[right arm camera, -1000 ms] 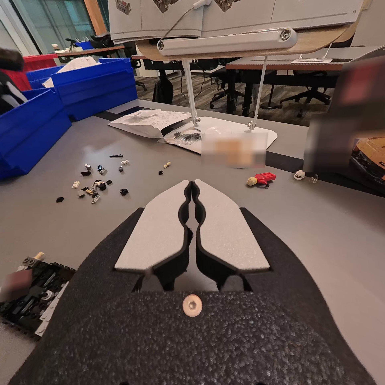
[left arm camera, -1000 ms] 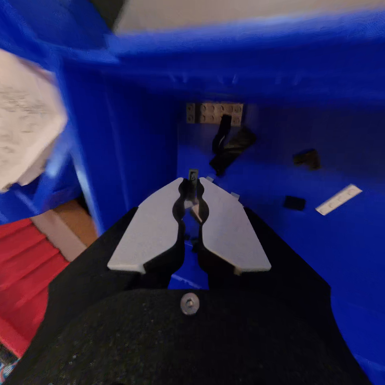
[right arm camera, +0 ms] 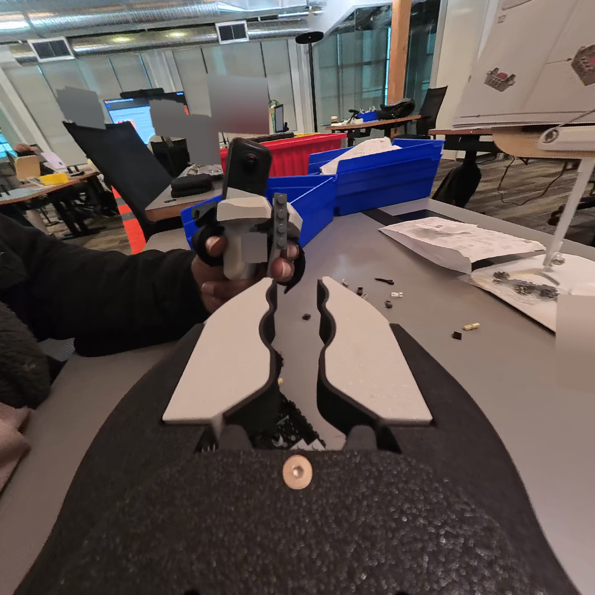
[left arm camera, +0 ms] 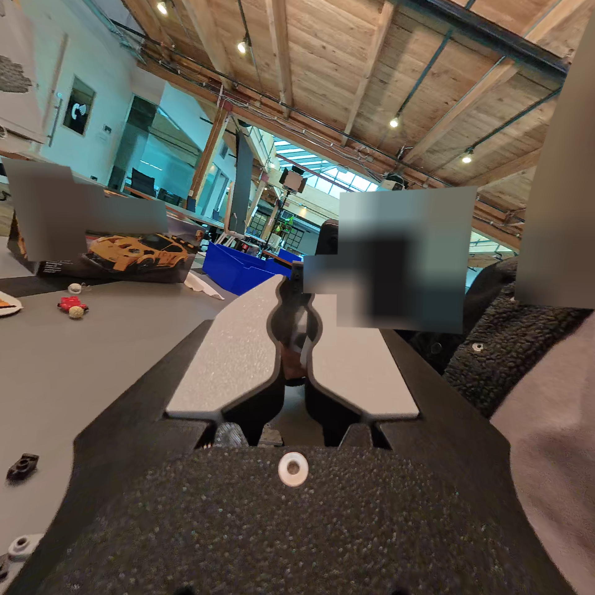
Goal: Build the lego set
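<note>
My left gripper (left arm camera: pixel 294 283) is shut on a dark grey studded plate (left arm camera: pixel 297 273), seen edge-on at the fingertips. A blur patch hides the right fingertip. In the right wrist view the same plate (right arm camera: pixel 280 222) stands upright in the left gripper, which a hand (right arm camera: pixel 212 257) holds above the table. My right gripper (right arm camera: pixel 294 283) is open and empty, its tips just below and in front of the plate. A partly built black model (right arm camera: pixel 289 428) shows below, between the right fingers.
Several small loose pieces (right arm camera: pixel 360 291) lie on the grey table (right arm camera: pixel 483 370). Blue bins (right arm camera: pixel 386 174) and a red bin (right arm camera: pixel 306 151) stand behind. There is a paper bag (right arm camera: pixel 457 238), an instruction booklet on a stand (right arm camera: pixel 531 64), the set's box (left arm camera: pixel 135 254) and a red figure piece (left arm camera: pixel 72 304).
My left gripper has come up out of the blue bin with the grey plate and now faces the right gripper. My right gripper has opened and turned left toward it.
</note>
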Motion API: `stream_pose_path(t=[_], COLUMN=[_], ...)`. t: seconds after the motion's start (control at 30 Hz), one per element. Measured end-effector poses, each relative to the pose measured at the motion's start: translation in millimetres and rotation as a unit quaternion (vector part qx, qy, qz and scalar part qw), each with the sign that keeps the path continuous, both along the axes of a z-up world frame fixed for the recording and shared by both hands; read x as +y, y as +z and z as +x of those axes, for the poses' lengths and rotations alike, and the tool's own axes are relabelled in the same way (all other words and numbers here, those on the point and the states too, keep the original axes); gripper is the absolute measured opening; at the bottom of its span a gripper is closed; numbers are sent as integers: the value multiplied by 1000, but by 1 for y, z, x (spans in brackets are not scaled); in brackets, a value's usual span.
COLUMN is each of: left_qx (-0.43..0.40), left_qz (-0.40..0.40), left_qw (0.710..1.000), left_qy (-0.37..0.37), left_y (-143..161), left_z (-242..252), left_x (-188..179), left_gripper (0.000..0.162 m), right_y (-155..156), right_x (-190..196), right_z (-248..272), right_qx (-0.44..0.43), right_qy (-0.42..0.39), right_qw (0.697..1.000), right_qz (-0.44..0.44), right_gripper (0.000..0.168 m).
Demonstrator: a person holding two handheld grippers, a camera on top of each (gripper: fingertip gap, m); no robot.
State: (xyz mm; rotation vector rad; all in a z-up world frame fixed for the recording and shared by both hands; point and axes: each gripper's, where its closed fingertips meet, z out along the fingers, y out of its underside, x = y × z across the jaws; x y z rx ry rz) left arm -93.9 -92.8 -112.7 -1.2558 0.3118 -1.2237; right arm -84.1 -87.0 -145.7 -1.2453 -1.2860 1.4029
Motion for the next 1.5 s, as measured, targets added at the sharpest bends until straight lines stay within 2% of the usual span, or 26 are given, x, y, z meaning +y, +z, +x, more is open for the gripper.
stream_pose_path(t=[0.23, 0.37, 0.5, 0.73, 0.83, 0.93, 1.2, 1.3, 1.5], left_qx=[5, 18, 30, 159, 202, 231, 206, 202, 239], left_qz=[13, 14, 10, 30, 35, 36, 45, 46, 28], left_qw=[1000, 999, 999, 987, 979, 972, 978, 978, 971], left_qy=[-23, -37, -35, -9, 1, 3, -7, -9, -7], left_y=[-4, -8, -10, -24, -31, -37, -29, -28, -39], left_z=[11, 20, 20, 20, 20, 20, 22, 22, 19], left_x=[-4, -6, -5, -8, -8, -9, -13, -14, -11], left_gripper=[8, 8, 8, 20, 8, 7, 7, 7, 8], right_y=[10, 14, 11, -6, -14, -19, -19, -16, -21], right_x=[-13, -17, -16, -14, -16, -16, -19, -21, -16], right_z=[-3, -2, -1, 5, 5, 5, 6, 5, 9], right_qx=[15, 20, 3, -61, -79, -92, -79, -66, -88], right_qy=[7, 7, 11, 19, 29, 30, 40, 45, 45], right_qw=[1000, 1000, 1000, 995, 993, 990, 992, 993, 989], right_qz=[-4, 2, 9, 77, 87, 103, 93, 86, 107], right_gripper=[21, 8, 7, 8, 8, 8, 12, 8, 8])
